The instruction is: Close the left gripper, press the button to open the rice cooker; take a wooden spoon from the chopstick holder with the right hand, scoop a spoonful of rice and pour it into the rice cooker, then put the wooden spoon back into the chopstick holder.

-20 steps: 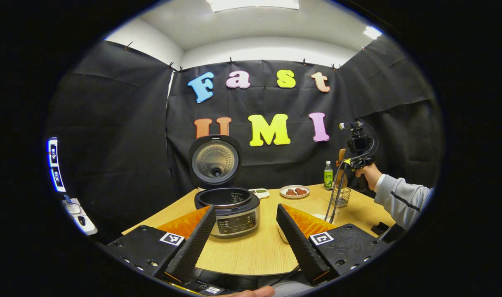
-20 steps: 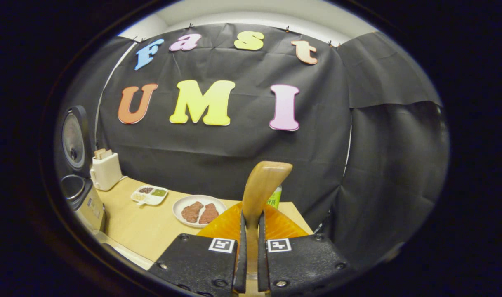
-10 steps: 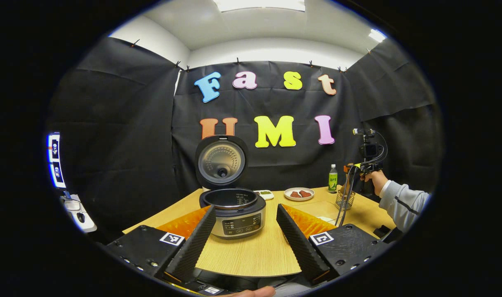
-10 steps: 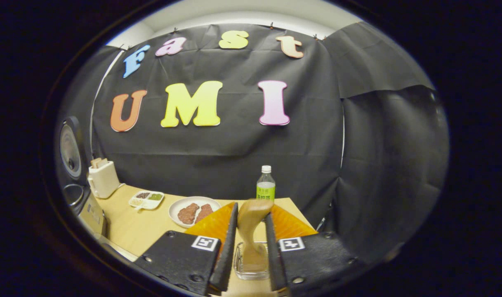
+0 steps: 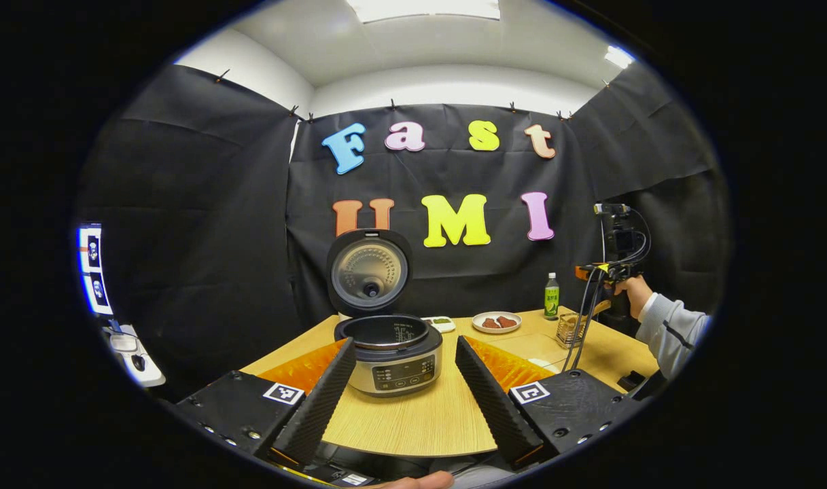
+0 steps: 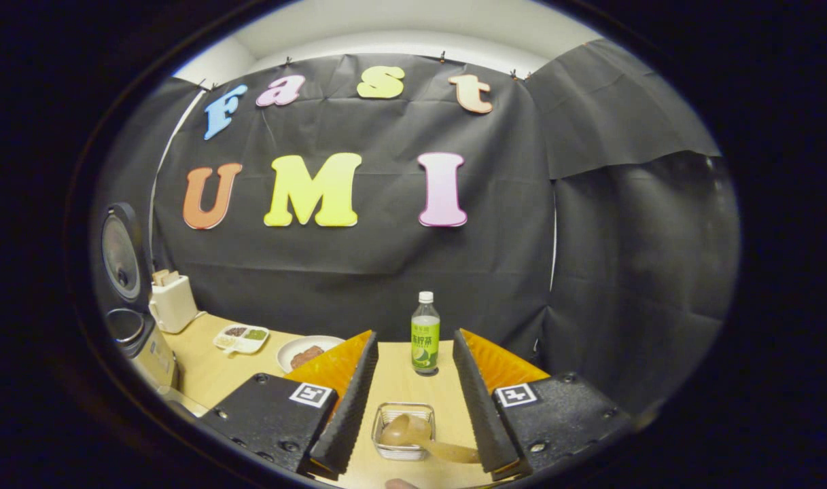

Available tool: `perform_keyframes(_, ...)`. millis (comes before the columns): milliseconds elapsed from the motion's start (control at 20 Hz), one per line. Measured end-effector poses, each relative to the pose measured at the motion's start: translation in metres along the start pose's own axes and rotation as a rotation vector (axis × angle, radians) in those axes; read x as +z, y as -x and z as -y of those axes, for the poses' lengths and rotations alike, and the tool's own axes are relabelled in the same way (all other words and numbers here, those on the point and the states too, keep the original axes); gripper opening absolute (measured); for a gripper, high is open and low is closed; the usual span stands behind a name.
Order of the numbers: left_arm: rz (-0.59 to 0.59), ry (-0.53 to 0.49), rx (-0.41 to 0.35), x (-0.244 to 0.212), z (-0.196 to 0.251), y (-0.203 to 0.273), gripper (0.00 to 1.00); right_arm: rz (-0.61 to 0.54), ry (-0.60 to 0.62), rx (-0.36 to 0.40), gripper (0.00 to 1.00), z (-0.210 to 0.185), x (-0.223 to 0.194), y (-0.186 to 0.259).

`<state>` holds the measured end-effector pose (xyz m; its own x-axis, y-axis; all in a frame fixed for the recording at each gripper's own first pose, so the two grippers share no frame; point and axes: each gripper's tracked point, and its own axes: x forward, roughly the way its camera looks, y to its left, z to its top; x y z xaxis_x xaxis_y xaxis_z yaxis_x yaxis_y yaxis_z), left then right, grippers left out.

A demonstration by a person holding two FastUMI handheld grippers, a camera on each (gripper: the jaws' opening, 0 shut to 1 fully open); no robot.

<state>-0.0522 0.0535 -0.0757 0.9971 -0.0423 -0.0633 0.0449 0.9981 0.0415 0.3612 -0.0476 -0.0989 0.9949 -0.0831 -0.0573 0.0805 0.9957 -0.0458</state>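
Right tool (image 6: 413,407): fingers spread wide, holding nothing. Light wooden spoon (image 6: 420,438): lying tilted in small wire-mesh chopstick holder (image 6: 403,411) on wooden counter (image 6: 399,377). Left tool (image 5: 403,394): spread wide, empty. Silver round rice cooker (image 5: 396,350): lid raised.

bottle (image 6: 425,334) label: green with some print, way too small to read
rice cooker (image 5: 394,353) front panel: buttons and tiny markings, can't make them out
gripper tags: square black-and-white code markers, no words
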Motion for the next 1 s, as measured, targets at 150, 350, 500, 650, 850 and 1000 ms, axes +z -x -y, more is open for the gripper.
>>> perform_keyframes(150, 0.003, 0.002, 0.018, 0.007, -0.011, -0.008, 0.95, 0.016, -0.032, 0.011, 0.88, 0.0, 0.009, 0.017)
perform_keyframes(350, 0.024, -0.015, 0.034, 0.023, -0.022, -0.027, 0.95, 0.045, -0.112, 0.05, 0.94, -0.007, 0.019, 0.051)
perform_keyframes(500, 0.032, -0.05, 0.059, 0.04, -0.033, -0.044, 0.95, 0.065, -0.119, 0.036, 0.98, -0.007, 0.029, 0.098)
perform_keyframes(650, 0.065, -0.046, 0.058, 0.065, -0.035, -0.059, 0.95, 0.108, -0.118, 0.011, 0.99, -0.003, 0.028, 0.136)
perform_keyframes(850, 0.084, -0.033, 0.092, 0.091, -0.051, -0.084, 0.96, 0.15, -0.115, -0.007, 1.0, -0.001, 0.027, 0.183)
perform_keyframes(1000, 0.11, -0.001, 0.132, 0.115, -0.069, -0.107, 0.96, 0.147, -0.11, 0.017, 1.0, -0.008, 0.023, 0.215)
